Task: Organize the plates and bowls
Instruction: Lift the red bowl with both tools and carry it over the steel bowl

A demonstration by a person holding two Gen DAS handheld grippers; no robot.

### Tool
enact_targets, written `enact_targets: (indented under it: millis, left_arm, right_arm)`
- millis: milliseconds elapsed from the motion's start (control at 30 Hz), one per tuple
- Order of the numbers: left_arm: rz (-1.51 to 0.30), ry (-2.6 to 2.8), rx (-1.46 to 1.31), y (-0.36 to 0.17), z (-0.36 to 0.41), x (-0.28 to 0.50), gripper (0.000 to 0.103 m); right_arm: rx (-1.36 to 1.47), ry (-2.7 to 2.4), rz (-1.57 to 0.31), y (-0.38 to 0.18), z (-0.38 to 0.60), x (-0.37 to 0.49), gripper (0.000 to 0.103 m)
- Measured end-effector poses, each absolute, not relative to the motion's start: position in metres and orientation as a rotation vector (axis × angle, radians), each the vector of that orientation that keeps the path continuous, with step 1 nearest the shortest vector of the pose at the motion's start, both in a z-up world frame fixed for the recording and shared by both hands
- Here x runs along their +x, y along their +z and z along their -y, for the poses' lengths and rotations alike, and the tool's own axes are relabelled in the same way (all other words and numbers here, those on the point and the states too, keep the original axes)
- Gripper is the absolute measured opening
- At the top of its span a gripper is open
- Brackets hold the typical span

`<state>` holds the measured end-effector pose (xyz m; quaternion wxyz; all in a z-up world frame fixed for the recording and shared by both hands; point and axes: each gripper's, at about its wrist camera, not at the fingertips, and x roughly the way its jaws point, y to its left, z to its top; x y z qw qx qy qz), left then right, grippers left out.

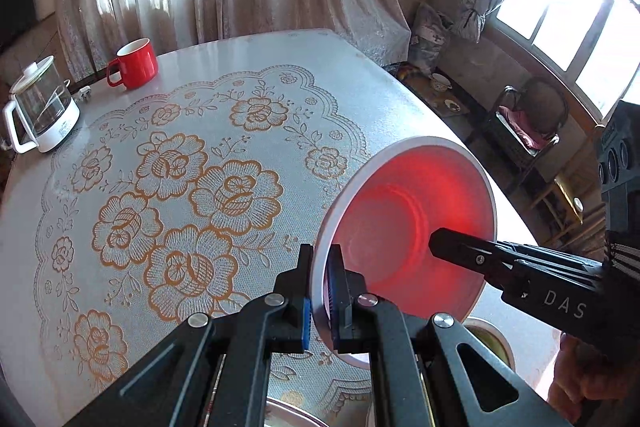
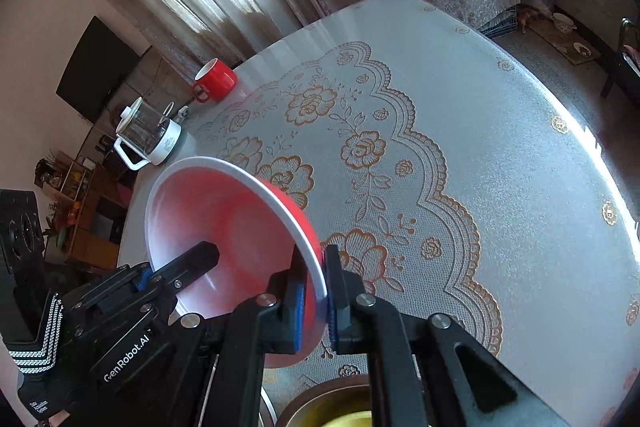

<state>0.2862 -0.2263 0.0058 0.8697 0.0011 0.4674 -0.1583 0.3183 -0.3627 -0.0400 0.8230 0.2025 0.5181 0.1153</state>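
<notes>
Bowl (image 1: 404,223), red outside and white within, held off the bench (image 1: 240,75) between both tongs: left tongs (image 1: 322,291) pinch one side of its rim, right tongs (image 2: 314,295) pinch the opposite side. Not yet set down; placing looks still to come. Beneath, dim vessels at frame bottom, unclear. Farther off, red mug (image 1: 134,63) and glass kettle (image 1: 40,111), well apart

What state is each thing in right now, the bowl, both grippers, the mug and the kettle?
Bowl: lifted off the table, tipped on its side, empty, rim pinched from two sides.
Left gripper: shut on the bowl's rim.
Right gripper: shut on the bowl's opposite rim.
Mug: upright on the table, untouched; contents not visible.
Kettle: upright on the table, lid on.
</notes>
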Motion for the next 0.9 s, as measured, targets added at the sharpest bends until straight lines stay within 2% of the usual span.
enact_targets:
  millis: [500, 900]
  left_arm:
    - [-0.987, -0.480, 0.035, 0.009, 0.249, 0.219, 0.007]
    - [-1.086, -0.573, 0.077, -0.020, 0.270, 0.184, 0.008]
  right_arm:
    - [0.502, 0.140, -1.059, -0.023, 0.387, 0.227, 0.009]
    - [0.566, 0.034, -1.120, -0.040, 0.403, 0.168, 0.010]
